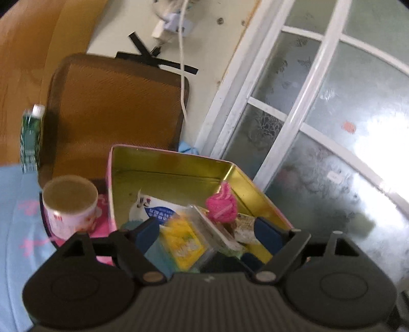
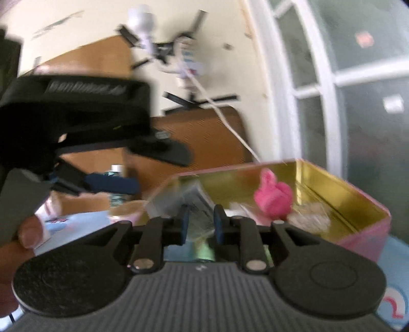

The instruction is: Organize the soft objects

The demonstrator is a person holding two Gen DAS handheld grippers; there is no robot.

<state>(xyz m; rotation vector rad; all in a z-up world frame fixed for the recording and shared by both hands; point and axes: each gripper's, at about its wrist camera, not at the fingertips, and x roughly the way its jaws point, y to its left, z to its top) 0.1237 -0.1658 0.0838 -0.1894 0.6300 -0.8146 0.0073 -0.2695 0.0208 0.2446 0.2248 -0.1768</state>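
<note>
Left tool (image 1: pixel 207 232) spread wide over tin (image 1: pixel 179 158) (holding nothing), right tool (image 2: pixel 202 224) nearly closed, grip unclear

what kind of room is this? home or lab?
Most likely a lived-in home room, not a lab: frosted patterned window beside the wall, a blue printed tablecloth, and a pink tin box of small packets.

Cream wall (image 1: pixel 217 15), black tape strips (image 1: pixel 143 48), white-framed frosted window (image 1: pixel 319 84) glaring bright, brown cushion (image 1: pixel 115 107).

Each hand-held gripper (image 1: pixel 207 233) had a ribbed grey body and black round-ended linkage arms. Silver pivot pins and dark blue fingers (image 2: pixel 219 224) completed it.
</note>
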